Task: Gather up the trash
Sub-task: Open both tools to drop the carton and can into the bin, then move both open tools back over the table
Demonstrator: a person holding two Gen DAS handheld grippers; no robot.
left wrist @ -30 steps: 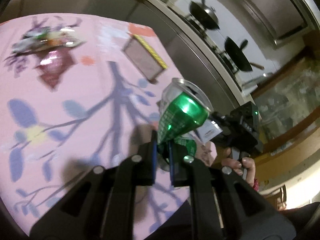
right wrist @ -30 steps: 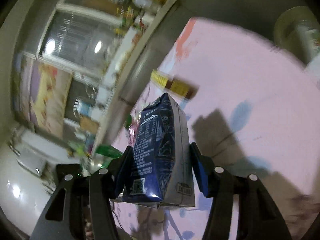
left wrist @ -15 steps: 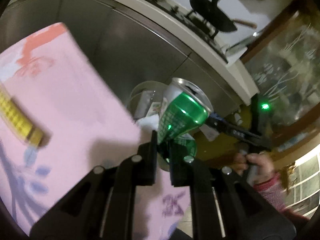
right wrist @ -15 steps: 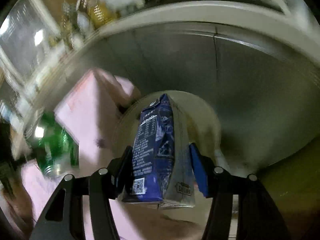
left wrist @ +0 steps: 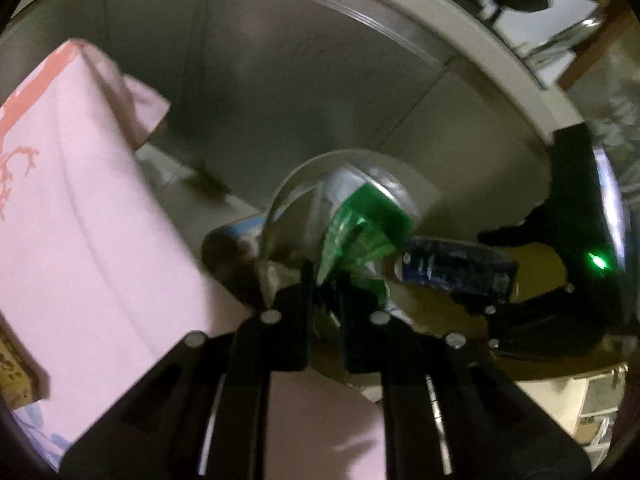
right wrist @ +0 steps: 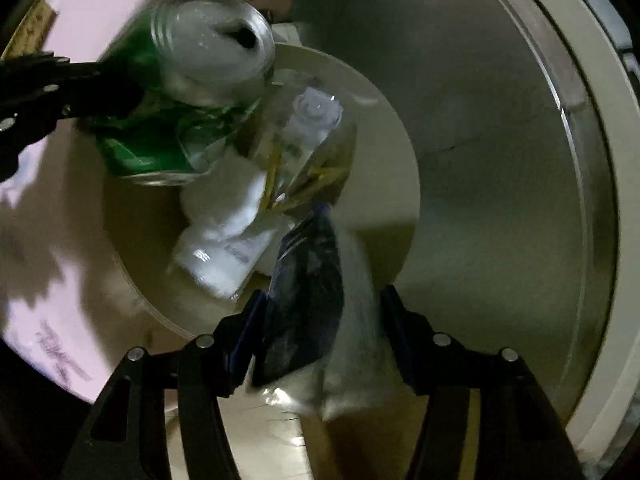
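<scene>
Bin (right wrist: 400, 168), round and pale-walled, filled the middle of the right wrist view, with a plastic bottle (right wrist: 316, 120) and white packaging already inside; the pink-clothed bench (left wrist: 80, 220) lay at the left. Dropping was judged the step in hand. The crushed green can (left wrist: 360, 228) was seen over the rim, the left tool (left wrist: 324, 292) just opening, its narrow jaws slackened around the can's crumpled end. The dark blue carton (right wrist: 308, 300) hung blurred between the right tool's (right wrist: 316, 320) widening jaws. Next, both tools would need clearing away.
</scene>
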